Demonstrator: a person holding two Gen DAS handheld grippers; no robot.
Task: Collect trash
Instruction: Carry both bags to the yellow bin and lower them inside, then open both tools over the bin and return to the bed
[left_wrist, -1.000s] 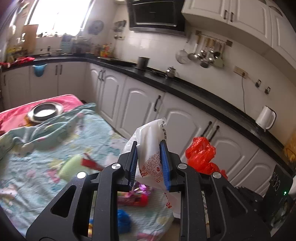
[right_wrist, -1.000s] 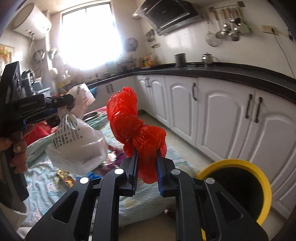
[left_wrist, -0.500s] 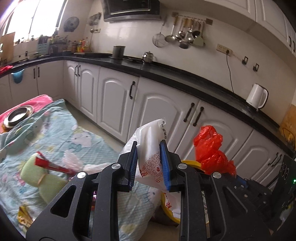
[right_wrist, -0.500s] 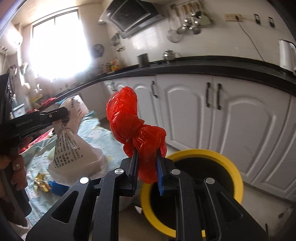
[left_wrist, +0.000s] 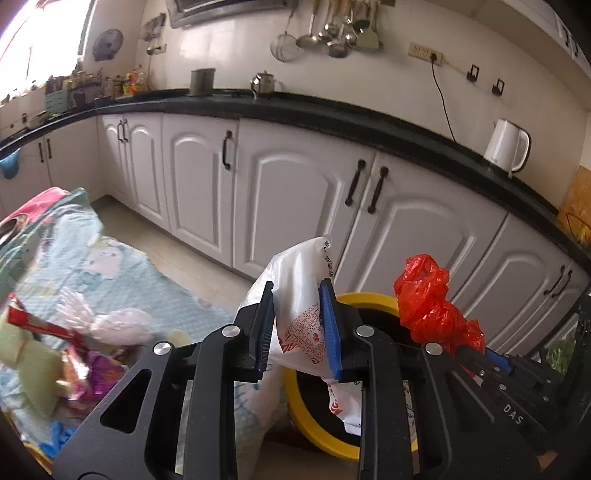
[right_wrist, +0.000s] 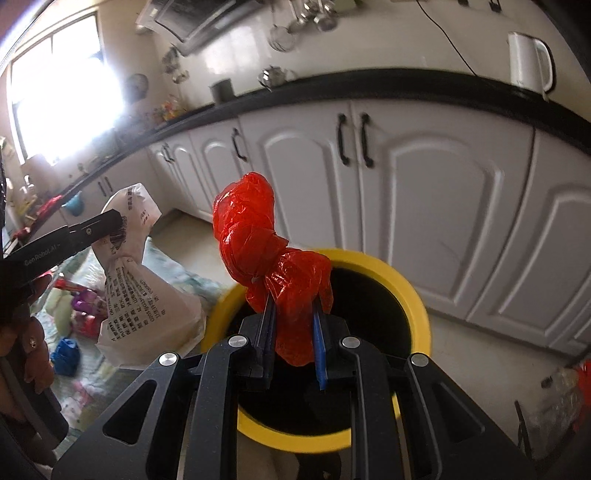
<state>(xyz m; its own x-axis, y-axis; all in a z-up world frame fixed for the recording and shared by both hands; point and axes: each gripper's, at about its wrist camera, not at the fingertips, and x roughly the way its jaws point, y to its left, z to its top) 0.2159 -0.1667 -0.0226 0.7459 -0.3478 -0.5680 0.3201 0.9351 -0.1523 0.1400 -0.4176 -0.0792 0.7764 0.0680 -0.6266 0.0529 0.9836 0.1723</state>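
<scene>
A white plastic bag (left_wrist: 301, 295) printed with red and black text is pinched between the blue pads of the left gripper (left_wrist: 297, 325), its upper corner standing above the fingertips and its lower part hanging down over the near side of a yellow-rimmed bin (left_wrist: 365, 297). A knotted red plastic bag (right_wrist: 271, 258) is clamped in the same way by the right gripper (right_wrist: 293, 325), the crumpled top rising above the jaws and the tail drooping between them. Seen from the right wrist, the red bag is held directly in front of the dark mouth of the bin (right_wrist: 406, 288), whose yellow rim is seen ringing the gripper's fingers. The bin is placed on the floor in front of a row of white cabinet doors (left_wrist: 295, 206) with black handles, under a black countertop (left_wrist: 332, 110) on which a white kettle (left_wrist: 506, 147) is stood. In the left wrist view the red bag (left_wrist: 428, 299) is seen to the right of the white one, above the far part of the rim. In the right wrist view the white bag (right_wrist: 144, 280) is seen at the left, just beside the bin's rim, gripped near its top by the black finger of the other tool. To the left of the bin a pale patterned cloth (left_wrist: 110, 280) is spread, and further litter is scattered on it: a red wrapper (left_wrist: 40, 325), a crumpled white bag (left_wrist: 110, 321), purple and pink foil packets (left_wrist: 96, 373) and something blue (right_wrist: 66, 350), somewhat blurred
</scene>
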